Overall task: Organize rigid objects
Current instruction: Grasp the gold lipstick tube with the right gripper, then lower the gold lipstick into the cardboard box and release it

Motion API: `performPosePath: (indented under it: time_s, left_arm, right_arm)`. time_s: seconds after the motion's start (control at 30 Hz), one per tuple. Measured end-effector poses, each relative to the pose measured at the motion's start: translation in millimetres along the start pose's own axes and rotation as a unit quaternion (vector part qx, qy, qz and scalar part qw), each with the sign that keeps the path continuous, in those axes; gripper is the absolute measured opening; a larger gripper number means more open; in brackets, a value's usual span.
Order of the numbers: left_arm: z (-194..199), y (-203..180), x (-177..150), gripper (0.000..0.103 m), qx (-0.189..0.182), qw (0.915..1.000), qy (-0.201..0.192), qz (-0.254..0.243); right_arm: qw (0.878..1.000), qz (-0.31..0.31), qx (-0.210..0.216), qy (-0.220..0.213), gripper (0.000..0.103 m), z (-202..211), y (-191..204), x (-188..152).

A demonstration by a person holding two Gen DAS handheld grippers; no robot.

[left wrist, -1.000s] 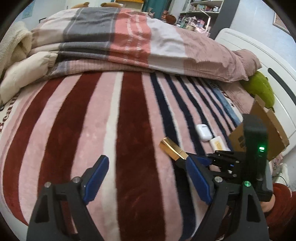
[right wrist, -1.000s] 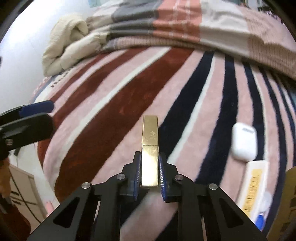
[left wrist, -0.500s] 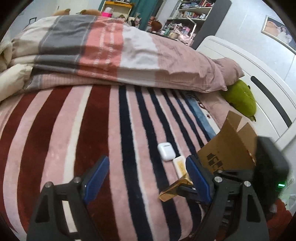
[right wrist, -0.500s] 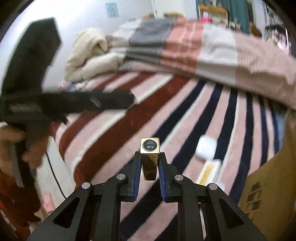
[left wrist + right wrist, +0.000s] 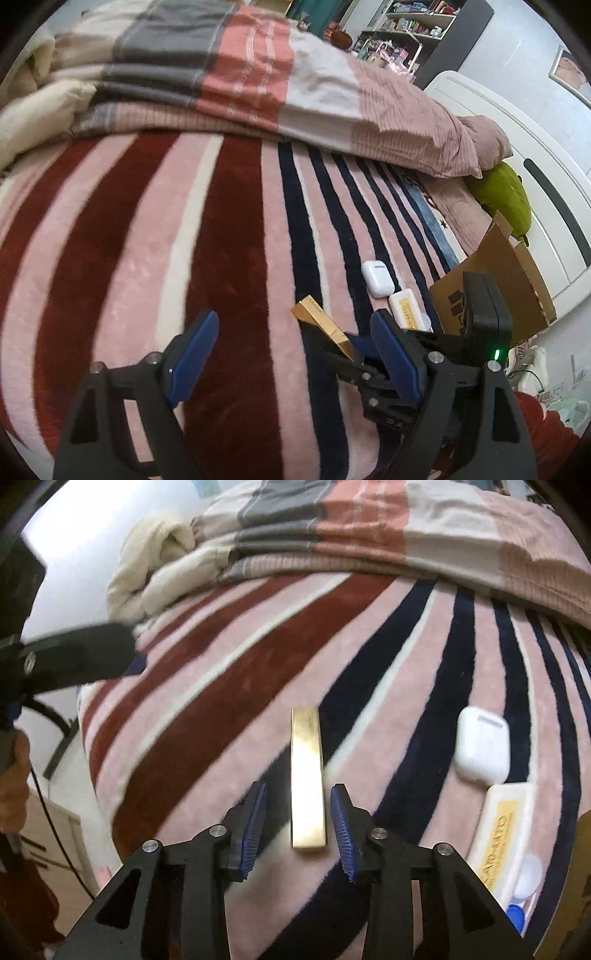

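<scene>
Gold lipstick (image 5: 308, 775) flat, long axis w/ right hand-held gripper (image 5: 298, 825) fingers.

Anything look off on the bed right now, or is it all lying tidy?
Nothing damaged or spilled. The gold bar lies flat on the striped blanket between the open right gripper pads, apart from the white earbud case and yellow-labelled packet lined up by the cardboard box.

right gripper (image 5: 298, 823) jaws parted | gold bar (image 5: 308, 775) between, on striped blanket (image 5: 229, 686); untouched
</scene>
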State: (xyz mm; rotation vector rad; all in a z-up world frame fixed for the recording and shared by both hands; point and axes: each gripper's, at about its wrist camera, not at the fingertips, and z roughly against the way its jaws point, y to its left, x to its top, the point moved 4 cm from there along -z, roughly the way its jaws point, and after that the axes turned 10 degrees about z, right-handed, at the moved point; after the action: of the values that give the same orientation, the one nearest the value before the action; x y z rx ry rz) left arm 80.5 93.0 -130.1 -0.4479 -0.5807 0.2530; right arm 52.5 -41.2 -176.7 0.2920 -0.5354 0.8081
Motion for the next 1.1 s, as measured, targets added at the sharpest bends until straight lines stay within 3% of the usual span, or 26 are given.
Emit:
performPosePath:
  time_s: [0.1,0.17,0.23,0.33,0.53,0.7,0.9,1.1]
  left_arm:
    - [-15.6,-4.7,-4.7,0.082,-0.03,0.9993,0.021,0.01]
    - [-20.6,-13.1,-6.2,0.075,-0.052,0.9982,0.028,0.01]
    - [-22.8,-22.9,-3.9,0.052,-0.068,0.9973,0.028,0.006]
    - [-17.3,-40.8,3.8,0.031,-0.079,0.9967,0.015,-0.004]
    - [14.9,-79.0,22.5,0.03,-0.13,0.9912,-0.01,-0.021]
    - [23.7,-109.0,31.4,0.033,-0.125,0.9908,-0.019,-0.048]
    - [33.1,-148.4,33.4,0.025,-0.139,0.9864,-0.034,-0.082]
    - [30.3,-216.5,40.6,0.025,-0.166,0.9784,-0.027,-0.12]
  right_arm:
    - [0.999,0.017,-0.017,-0.031,0.013,16.3,5.2,0.3]
    - [0.999,0.021,-0.007,-0.048,0.013,29.7,8.4,4.7]
    - [0.997,0.025,0.007,-0.066,0.013,47.4,11.5,12.7]
    - [0.996,0.019,0.001,-0.091,0.013,73.7,11.8,23.9]
    - [0.99,-0.009,0.032,-0.136,0.013,128.5,-5.7,32.7]
    - [0.986,-0.017,0.052,-0.16,0.013,162.4,-10.9,37.0]
    - [0.984,-0.027,0.042,-0.172,0.013,188.9,-22.9,36.3]
    - [0.982,-0.047,0.009,-0.183,0.013,235.1,-58.7,26.0]
